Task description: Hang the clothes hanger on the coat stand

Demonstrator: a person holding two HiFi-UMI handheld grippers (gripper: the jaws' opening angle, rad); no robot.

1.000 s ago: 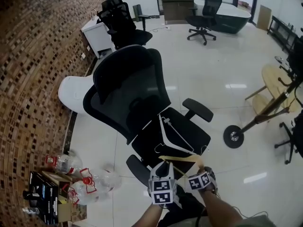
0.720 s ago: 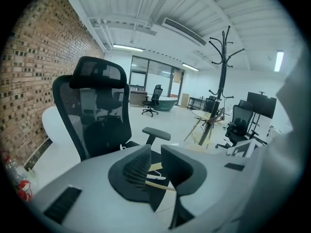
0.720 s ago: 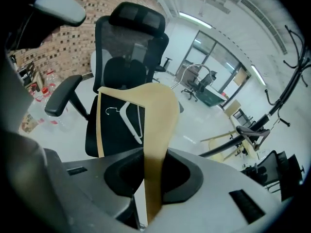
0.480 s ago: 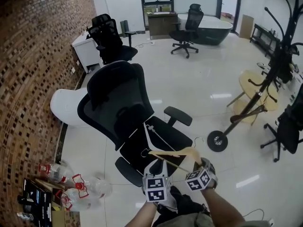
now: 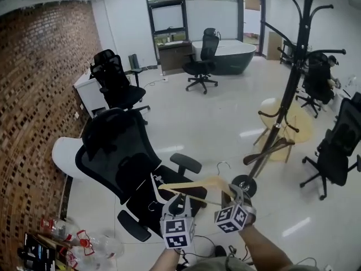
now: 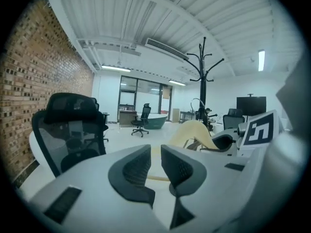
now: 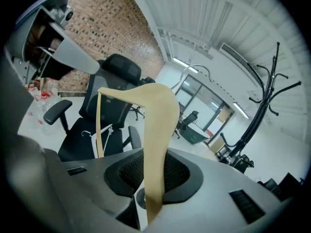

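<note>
With left tongs (image 5: 176,201) and right tongs (image 5: 228,194) clenched on the hanger (image 5: 194,184), I had raised it off the chair (image 5: 113,162) toward the coat stand (image 5: 290,89).

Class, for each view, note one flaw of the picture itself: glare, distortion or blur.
Head view: bright glare patches on the glossy floor, and the wide lens curves the brick wall. Left gripper view: dark corners ring a round image. Right gripper view: the wooden hanger, close up, looks soft.
</note>
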